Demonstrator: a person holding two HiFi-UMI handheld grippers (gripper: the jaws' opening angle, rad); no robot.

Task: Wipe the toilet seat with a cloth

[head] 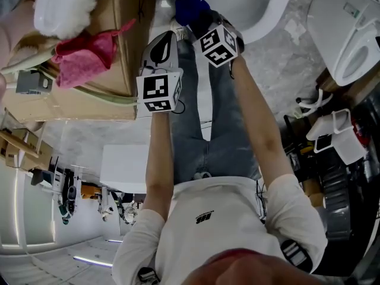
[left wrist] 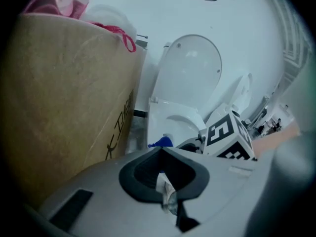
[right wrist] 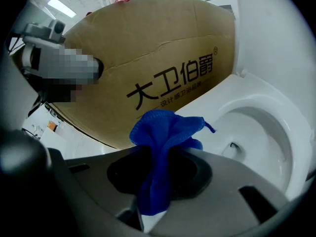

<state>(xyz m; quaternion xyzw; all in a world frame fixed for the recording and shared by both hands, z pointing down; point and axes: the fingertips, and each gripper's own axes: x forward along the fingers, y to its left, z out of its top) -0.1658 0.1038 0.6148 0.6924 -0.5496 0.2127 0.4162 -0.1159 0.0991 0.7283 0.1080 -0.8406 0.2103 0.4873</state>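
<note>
On my right gripper (right wrist: 156,176) the fingers clenched the bunched blue cloth (right wrist: 164,132) just beside the toilet seat (right wrist: 261,95), on my left gripper (left wrist: 165,179) they were shut on nothing; pinched so narrowly, I judged, the cloth could snag there and pull free.

Floor (head: 285,58) was grey marbled tile. A large brown cardboard box (head: 127,52) stood directly on it at the left, w/ printed characters on one side. A white toilet (head: 261,5) stood just beside the box, lid up, w/ a narrow strip of floor btwn the two. A second white toilet (head: 347,31) sat well apart, at the right edge. Near that one were white plastic containers (head: 332,135) amid dark clutter; couldn't tell what the clutter was.
</note>
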